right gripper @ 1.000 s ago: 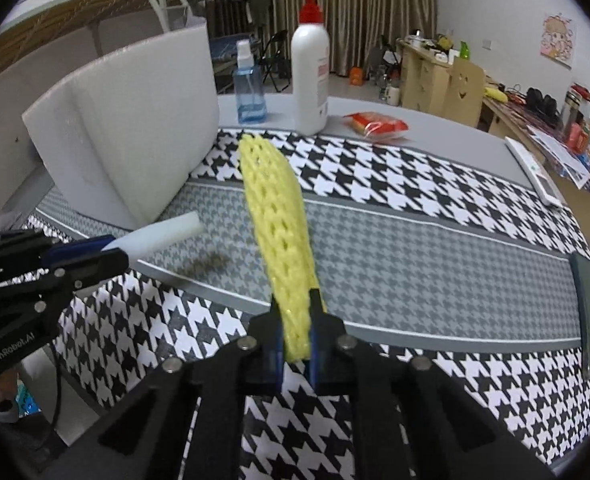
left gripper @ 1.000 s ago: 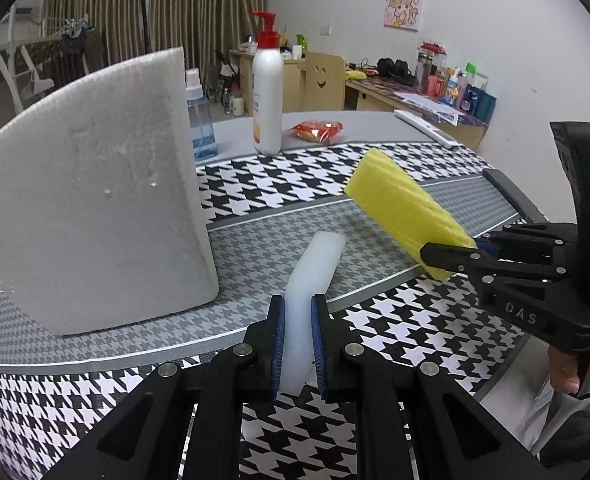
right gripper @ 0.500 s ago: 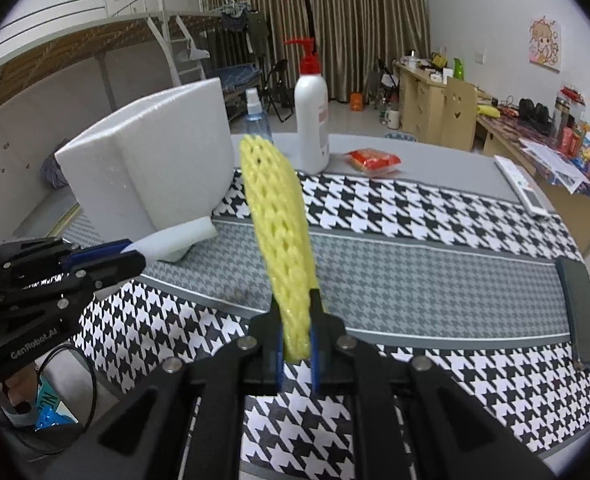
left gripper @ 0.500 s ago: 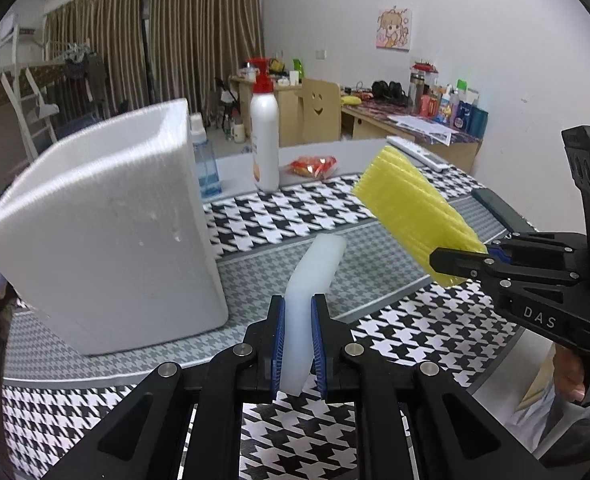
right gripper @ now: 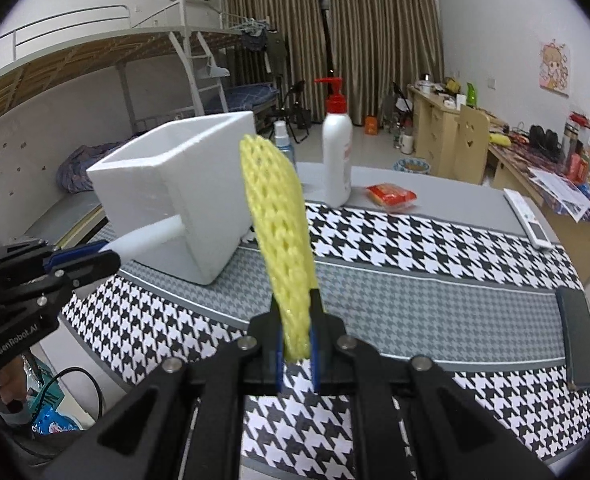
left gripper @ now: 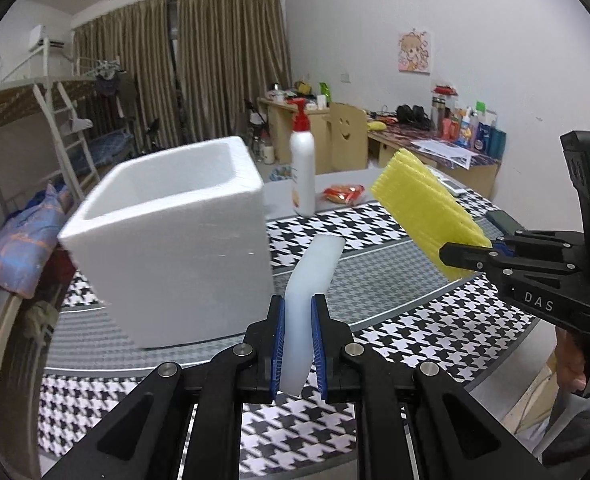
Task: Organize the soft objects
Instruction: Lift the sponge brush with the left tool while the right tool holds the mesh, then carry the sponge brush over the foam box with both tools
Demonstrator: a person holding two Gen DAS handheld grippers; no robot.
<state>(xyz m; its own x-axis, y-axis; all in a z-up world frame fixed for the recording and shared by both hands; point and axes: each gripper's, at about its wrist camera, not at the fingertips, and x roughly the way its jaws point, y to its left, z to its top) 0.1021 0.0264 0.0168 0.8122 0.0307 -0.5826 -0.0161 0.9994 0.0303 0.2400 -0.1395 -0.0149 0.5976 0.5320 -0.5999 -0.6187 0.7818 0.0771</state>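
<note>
Left tool (left gripper: 297, 344) pitched down over the desk (left gripper: 395, 280), blue pads clamped on a white foam strip (left gripper: 311, 280) that bends toward the open white foam box (left gripper: 175, 248). Right tool (right gripper: 297, 354), angled likewise, pinches the lower end of a yellow foam net sleeve (right gripper: 279, 220), which stands up above the checked cloth, right of the box.
</note>
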